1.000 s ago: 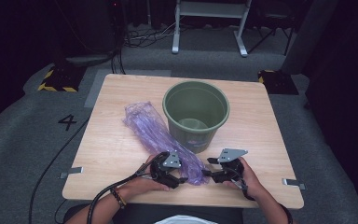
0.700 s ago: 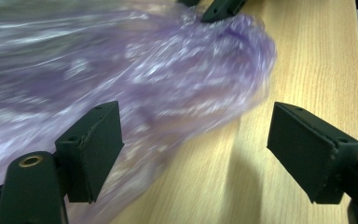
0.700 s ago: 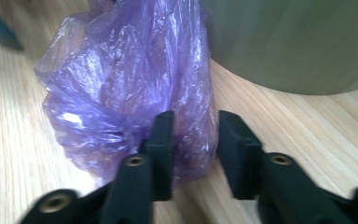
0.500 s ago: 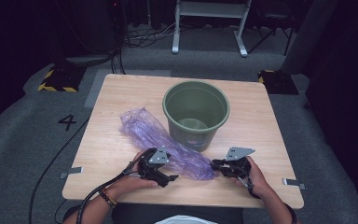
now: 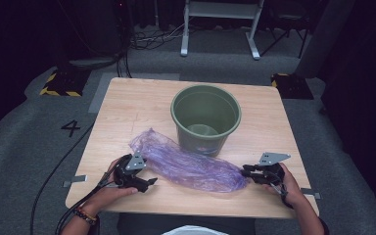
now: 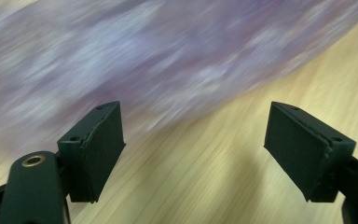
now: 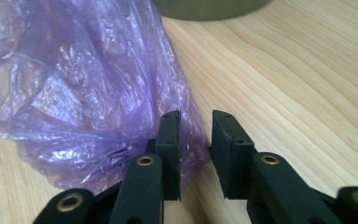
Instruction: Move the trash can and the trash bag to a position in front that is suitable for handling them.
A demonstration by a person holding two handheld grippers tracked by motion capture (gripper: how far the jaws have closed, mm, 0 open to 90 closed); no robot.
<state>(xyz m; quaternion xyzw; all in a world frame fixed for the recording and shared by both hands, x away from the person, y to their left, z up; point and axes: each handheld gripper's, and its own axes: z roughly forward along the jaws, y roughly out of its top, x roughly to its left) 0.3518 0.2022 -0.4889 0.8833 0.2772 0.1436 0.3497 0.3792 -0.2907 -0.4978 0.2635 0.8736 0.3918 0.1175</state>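
On the pale wooden table (image 5: 127,105), a crumpled translucent purple plastic bag (image 5: 188,166) lies stretched out along the near half, running from about nine o'clock toward four o'clock of the tabletop, and its upper edge passes just in front of the round dark-green plastic bucket (image 5: 205,117), which stands upright near the centre. The left gripper (image 5: 144,182) sits at the bag's eight o'clock end, low over the wood; in the left gripper view its jaws stand wide apart with nothing between them, having just been opening, and the blurred purple bag (image 6: 168,51) lies beyond the fingertips at twelve o'clock, apart from the pads. The right gripper (image 5: 245,171) is at the bag's four o'clock end; in the right gripper view its jaws are nearly together with a narrow gap, having just opened a little, and a fold of the bag (image 7: 88,88) lies against the inner face of the left-hand pad, while whether both pads press on the film I cannot tell.
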